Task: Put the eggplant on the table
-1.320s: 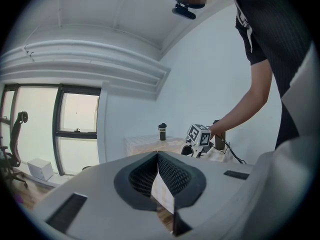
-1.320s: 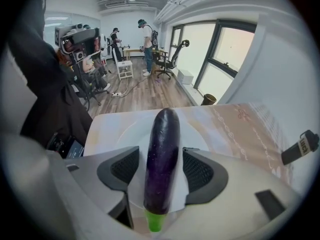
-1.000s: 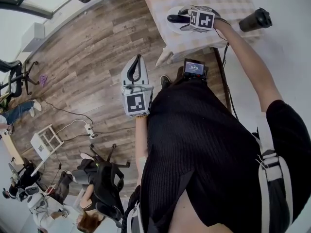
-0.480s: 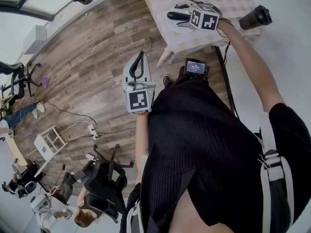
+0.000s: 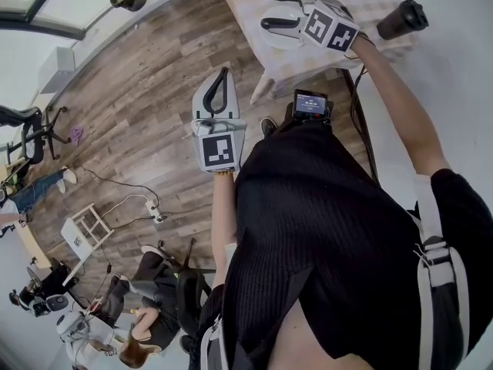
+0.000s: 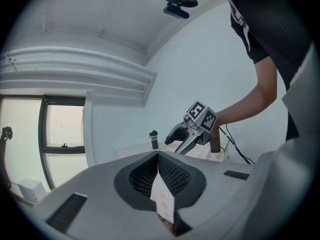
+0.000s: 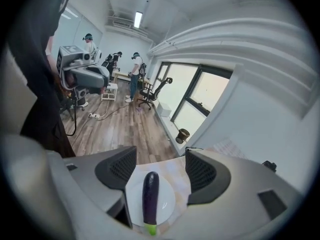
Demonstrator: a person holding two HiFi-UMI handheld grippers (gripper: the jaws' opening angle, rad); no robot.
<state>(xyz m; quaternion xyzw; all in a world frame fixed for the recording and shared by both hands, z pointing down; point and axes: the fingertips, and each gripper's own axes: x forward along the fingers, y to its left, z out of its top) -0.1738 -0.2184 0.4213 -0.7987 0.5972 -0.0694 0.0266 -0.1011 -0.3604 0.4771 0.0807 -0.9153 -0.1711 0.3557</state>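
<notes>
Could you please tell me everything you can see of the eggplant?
The eggplant is dark purple, glossy and slender, with a green stem end nearest the camera. It lies flat on a white plate on the table, lined up between the right gripper's open jaws, which do not touch it.

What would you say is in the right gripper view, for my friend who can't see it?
A dark purple eggplant lies on a white plate, seen between the wide-open right tongs, which are not gripping it. Behind is a room with a wooden floor, big windows and people standing far off.
</notes>
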